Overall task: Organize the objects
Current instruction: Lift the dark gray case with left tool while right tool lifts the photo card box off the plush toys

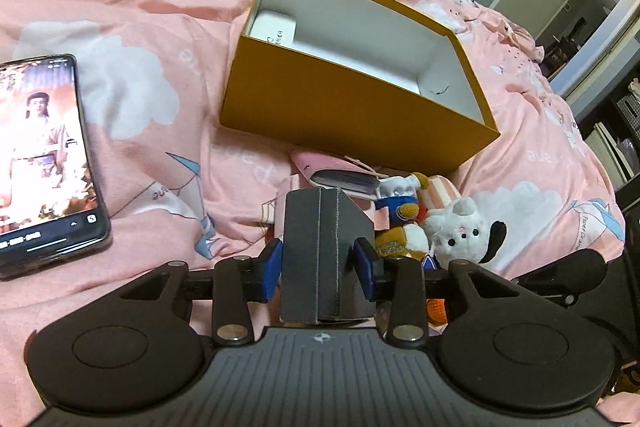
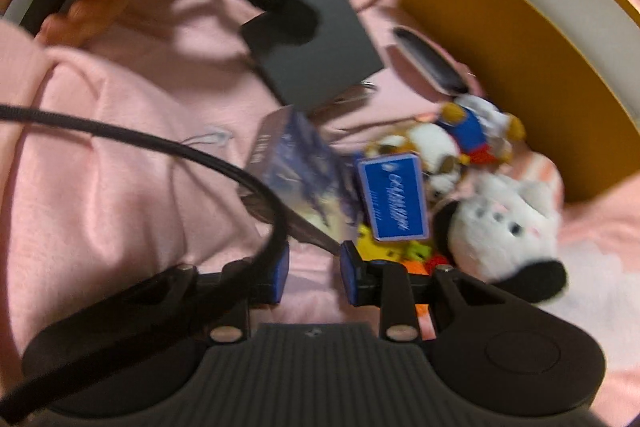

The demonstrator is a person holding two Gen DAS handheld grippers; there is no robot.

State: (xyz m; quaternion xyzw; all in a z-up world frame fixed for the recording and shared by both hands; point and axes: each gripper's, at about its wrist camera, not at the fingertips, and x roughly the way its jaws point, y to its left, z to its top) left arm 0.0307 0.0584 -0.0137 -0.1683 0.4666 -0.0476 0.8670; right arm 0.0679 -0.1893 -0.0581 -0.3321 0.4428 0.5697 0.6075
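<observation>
A dark grey box (image 1: 326, 251) is pinched upright between the blue-padded fingers (image 1: 270, 273) of the left gripper (image 1: 320, 269), held above the pink bedspread (image 1: 152, 131). Just beyond it, farther on the bed, an open orange box (image 1: 340, 111) is seen with white inner walls; a small white item (image 1: 276, 27) lies in its far left corner, and the rest of the interior is bare. Its near wall stands close to a heap of things: a pink pouch (image 1: 332, 173), a small duck plush (image 1: 400, 203) and a white dog plush (image 1: 464, 231), all crowded at the near right corner of the box. To the left, well apart from the box, a phone (image 1: 44, 159) with a lit screen lies on the bedspread, with open fabric between them.

In the blurred right wrist view, the fingers of the right gripper (image 2: 314, 273) are spread with nothing between them, above bare bedspread (image 2: 120, 155). Just beyond them a purple-printed box (image 2: 300, 179) is tilted, with a blue card (image 2: 394, 197) to its right, touching the white dog plush (image 2: 508, 223). The grey box (image 2: 316, 47) is seen farther off, gripped by the other tool, and the orange box's (image 2: 500, 47) curved wall closes the right side.
</observation>
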